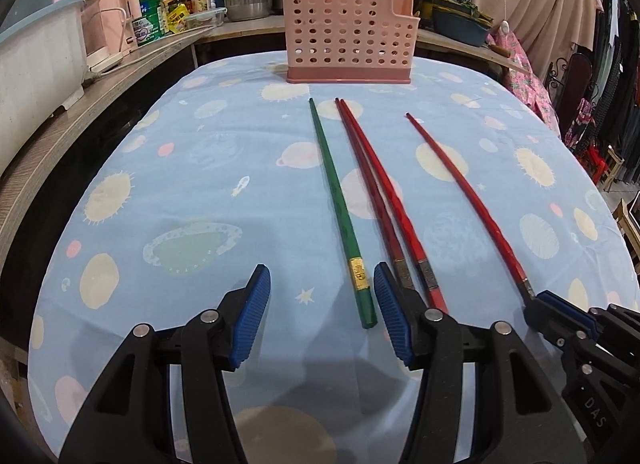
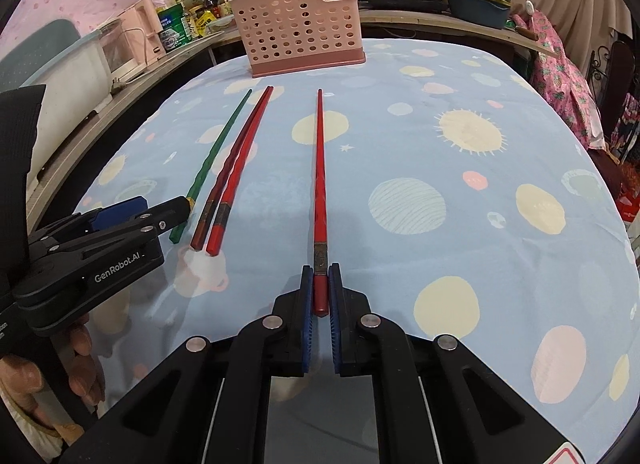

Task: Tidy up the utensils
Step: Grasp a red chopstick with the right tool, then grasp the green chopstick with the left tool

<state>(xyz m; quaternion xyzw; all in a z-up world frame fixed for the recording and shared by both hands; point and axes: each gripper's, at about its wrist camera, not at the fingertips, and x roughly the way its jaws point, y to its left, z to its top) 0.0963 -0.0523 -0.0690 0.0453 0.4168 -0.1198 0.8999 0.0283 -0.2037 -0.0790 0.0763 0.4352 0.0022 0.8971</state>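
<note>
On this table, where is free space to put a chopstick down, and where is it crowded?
Free: the cloth right of the single red chopstick, out to the tablecloth edge, and the cloth left of the green chopstick. Crowded: the strip between them, where the paired red chopsticks lie before the pink utensil basket.

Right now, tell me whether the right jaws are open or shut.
Shut. The right gripper has its blue pads pressed against both sides of the lone red chopstick, near its thick end.
</note>
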